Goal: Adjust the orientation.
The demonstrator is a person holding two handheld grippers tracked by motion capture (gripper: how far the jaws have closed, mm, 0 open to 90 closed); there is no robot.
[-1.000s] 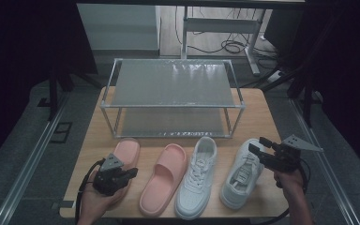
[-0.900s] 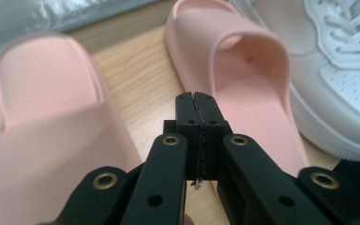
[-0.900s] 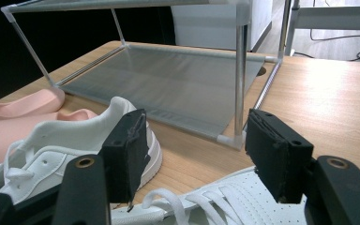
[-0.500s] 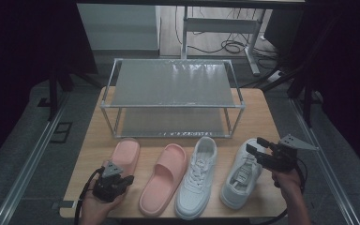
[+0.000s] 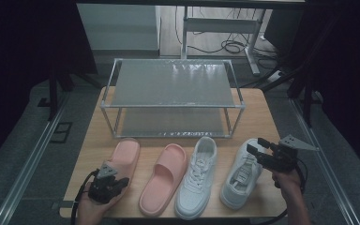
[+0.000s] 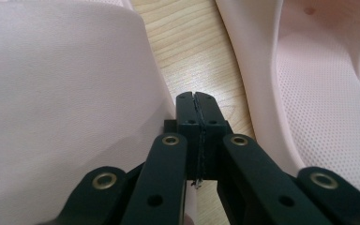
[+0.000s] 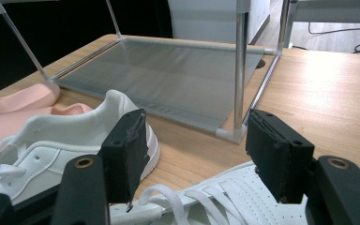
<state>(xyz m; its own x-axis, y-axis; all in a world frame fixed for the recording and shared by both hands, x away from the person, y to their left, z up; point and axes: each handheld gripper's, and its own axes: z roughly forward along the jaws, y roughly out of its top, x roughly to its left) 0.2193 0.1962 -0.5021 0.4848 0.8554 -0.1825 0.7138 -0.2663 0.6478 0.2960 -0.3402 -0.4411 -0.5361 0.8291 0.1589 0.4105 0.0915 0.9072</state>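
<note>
Pink foam slide, the left one (image 5: 125,157), lies at the table's near-left corner, toe toward the rack, smooth matte upper band, rounded edges. Left gripper (image 5: 107,183) sits over its heel end, jaws closed flat against each other with nothing between them; in the left gripper view the tips (image 6: 197,105) point down into the gap of bare wood between this slide (image 6: 61,108) and its mate (image 6: 318,93), just beside the band's edge. Whether the tips touch the foam, can't tell.

Second pink slide (image 5: 164,178) lies parallel just to the right, footbed finely dimpled. Two white sneakers follow: left sneaker (image 5: 198,176), right sneaker (image 5: 241,172), laced, leather-look, stitched panels.

Right gripper (image 5: 258,151) hovers over the right sneaker's laces, jaws wide apart, holding nothing; right gripper view shows the laces (image 7: 178,197) under the open pads.

Versus a second ago: left gripper has dropped lower and nearer the table's front edge, over the slide's heel. Right gripper unchanged. Shoes all in the same places.

Wooden table (image 5: 262,112), light grain. Two-tier rack (image 5: 173,84) behind the shoes, thin metal tube frame, grey mesh shelves, white corner joints.
</note>
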